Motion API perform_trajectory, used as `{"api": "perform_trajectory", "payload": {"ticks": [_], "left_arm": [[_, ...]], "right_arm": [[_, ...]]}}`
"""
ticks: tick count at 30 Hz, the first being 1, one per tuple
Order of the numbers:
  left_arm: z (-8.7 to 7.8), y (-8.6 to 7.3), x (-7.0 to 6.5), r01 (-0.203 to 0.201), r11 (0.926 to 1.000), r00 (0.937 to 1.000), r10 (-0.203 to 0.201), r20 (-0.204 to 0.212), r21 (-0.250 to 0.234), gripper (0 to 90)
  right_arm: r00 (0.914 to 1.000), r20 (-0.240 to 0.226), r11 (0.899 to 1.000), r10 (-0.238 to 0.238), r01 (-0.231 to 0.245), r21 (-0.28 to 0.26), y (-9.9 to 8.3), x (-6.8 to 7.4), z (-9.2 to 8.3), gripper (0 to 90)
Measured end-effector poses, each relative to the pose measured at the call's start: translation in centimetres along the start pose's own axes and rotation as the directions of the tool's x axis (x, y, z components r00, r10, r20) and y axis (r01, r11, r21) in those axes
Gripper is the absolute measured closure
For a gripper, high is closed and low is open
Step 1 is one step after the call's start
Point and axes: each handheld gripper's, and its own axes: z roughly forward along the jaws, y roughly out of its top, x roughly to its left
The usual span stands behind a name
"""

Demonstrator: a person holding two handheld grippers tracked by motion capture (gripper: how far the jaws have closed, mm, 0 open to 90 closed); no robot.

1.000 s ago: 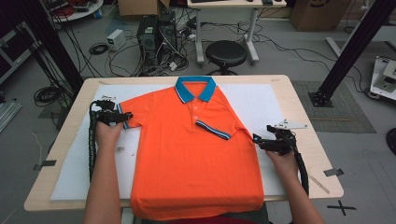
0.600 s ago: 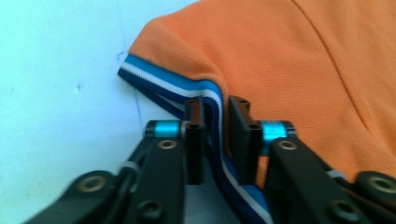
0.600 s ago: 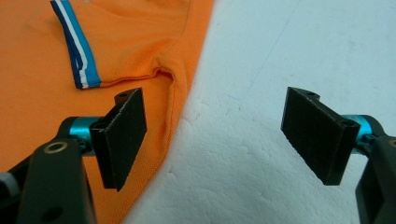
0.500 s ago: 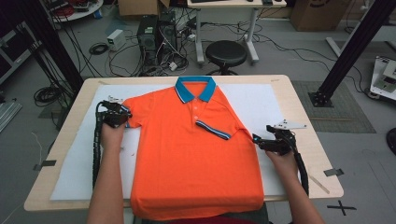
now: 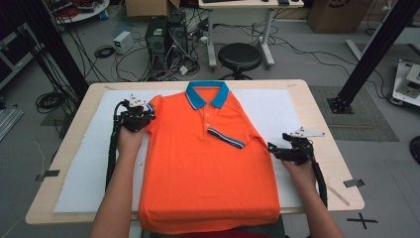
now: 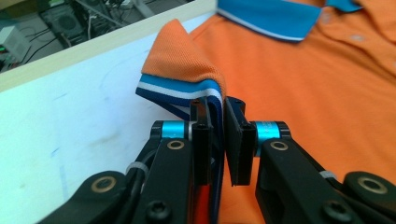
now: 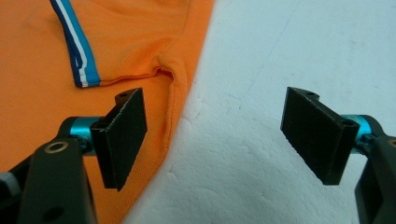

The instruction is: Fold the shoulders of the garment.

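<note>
Lying flat on the white mat [image 5: 89,168] that covers the tabletop [image 5: 317,106] is an orange polo shirt [image 5: 208,173], its blue collar [image 5: 207,94] toward the far edge. The left gripper [image 5: 141,118] has just squeezed shut on the striped sleeve cuff [image 6: 180,93] and holds it off the mat. The right gripper [image 5: 277,151] sits by the shirt's right side, jaws wide apart, holding nothing.

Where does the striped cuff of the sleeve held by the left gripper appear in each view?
High view: the striped cuff sits upper left, at the left gripper.
Left gripper view: centre, pinched between the shut jaws of that gripper, cuff folded over.
Right gripper view: not in it; the stripe there is the other cuff, lying flat beside the open right gripper.
Shared landmark: the orange shirt on the white mat.
</note>
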Motion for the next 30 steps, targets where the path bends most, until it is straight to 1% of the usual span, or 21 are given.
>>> {"api": "perform_trajectory", "payload": {"ticks": [2, 5, 6, 8, 10, 11, 12, 14, 16, 17, 18, 22, 23, 24, 25, 26, 27, 28, 30], "left_arm": [[0.2, 0.1, -0.7, -0.016, 0.9998, 0.9997, 0.016, 0.021, 0.01, 81.6], [0.4, 0.4, -1.9, -0.049, 0.9985, 0.9976, 0.048, 0.051, 0.025, 81.5], [0.4, 0.5, -2.2, -0.052, 0.9983, 0.9971, 0.05, 0.057, 0.027, 81.4], [0.4, 0.7, -3.0, -0.057, 0.998, 0.9951, 0.055, 0.083, 0.028, 81.3], [0.5, 0.9, -3.7, -0.072, 0.9969, 0.9931, 0.068, 0.095, 0.032, 81.0], [0.6, 1.0, -4.0, -0.072, 0.9968, 0.9926, 0.068, 0.1, 0.034, 80.8], [0.6, 1.1, -4.4, -0.075, 0.9967, 0.9914, 0.071, 0.11, 0.031, 80.2], [0.7, 1.2, -5.3, -0.069, 0.9976, 0.9889, 0.068, 0.132, 0.008, 78.6], [0.7, 1.2, -6.1, -0.053, 0.9985, 0.9831, 0.054, 0.175, -0.012, 74.3], [0.6, 1.2, -6.4, -0.045, 0.9986, 0.9807, 0.049, 0.189, -0.026, 71.2], [0.5, 1.3, -6.7, -0.047, 0.9982, 0.9786, 0.053, 0.199, -0.037, 69.7], [0.3, 1.3, -6.8, -0.03, 0.9982, 0.9788, 0.04, 0.201, -0.052, 63.1], [0.4, 1.2, -6.7, -0.024, 0.9987, 0.98, 0.033, 0.196, -0.045, 61.6], [0.6, 1.1, -6.6, -0.01, 0.9992, 0.9804, 0.017, 0.196, -0.039, 59.4], [0.7, 1.0, -6.5, -0.002, 0.9994, 0.98, 0.009, 0.199, -0.035, 58.2], [0.8, 0.8, -6.4, -0.002, 0.9996, 0.9804, 0.008, 0.197, -0.029, 57.1], [1.0, 0.6, -6.4, 0.005, 0.9998, 0.9799, -0.001, 0.199, -0.021, 55.5], [1.2, 0.4, -6.3, 0.01, 0.9999, 0.9782, -0.007, 0.207, -0.011, 54.2], [1.5, 0.1, -6.5, 0.007, 1.0, 0.9764, -0.007, 0.216, -0.002, 52.3]], "right_arm": [[1.0, -0.001, 1.0, -0.001, 0.001, 0.002, 0.0, 0.0, 0.0, 23.0], [1.0, -0.001, 1.0, -0.001, 0.001, 0.003, 0.0, 0.0, 0.0, 22.9], [1.0, -0.002, 1.0, -0.001, 0.001, 0.003, 0.0, 0.0, 0.0, 22.9], [1.0, -0.001, 1.0, -0.001, 0.001, 0.003, 0.0, 0.0, 0.0, 22.9], [1.0, -0.001, 1.0, 0.0, 0.0, 0.004, 0.0, 0.0, 0.0, 23.0], [1.0, -0.001, 1.0, -0.002, 0.002, 0.004, 0.0, 0.0, 0.0, 23.0], [1.0, -0.001, 1.0, -0.002, 0.002, 0.004, 0.0, 0.0, 0.0, 23.0], [1.0, -0.001, 1.0, -0.007, 0.007, 0.002, 0.0, 0.0, 0.0, 23.0], [1.0, 0.0, 1.0, -0.008, 0.008, 0.003, 0.0, 0.0, 0.0, 23.0], [1.0, 0.001, 1.0, -0.007, 0.007, 0.002, 0.0, 0.1, 0.0, 23.0], [1.0, 0.0, 1.0, -0.008, 0.008, 0.003, 0.0, 0.1, 0.0, 23.0], [0.9999, 0.0, 1.0, -0.011, 0.011, 0.005, 0.0, 0.1, 0.0, 23.0], [1.0, -0.001, 1.0, -0.008, 0.008, 0.006, 0.0, 0.1, 0.0, 23.0], [0.9999, 0.001, 1.0, -0.011, 0.011, 0.005, 0.0, 0.1, 0.0, 23.0], [0.9999, 0.0, 1.0, -0.01, 0.01, 0.005, 0.0, 0.1, 0.0, 23.0], [1.0, 0.0, 1.0, -0.01, 0.01, 0.005, 0.0, 0.1, 0.0, 23.0], [0.9999, 0.0, 1.0, -0.01, 0.01, 0.005, 0.0, 0.1, 0.0, 23.0], [0.9999, 0.001, 1.0, -0.012, 0.012, 0.005, 0.0, 0.1, 0.0, 23.0], [0.9999, 0.0, 1.0, -0.011, 0.011, 0.007, 0.0, 0.1, 0.0, 23.0]]}}
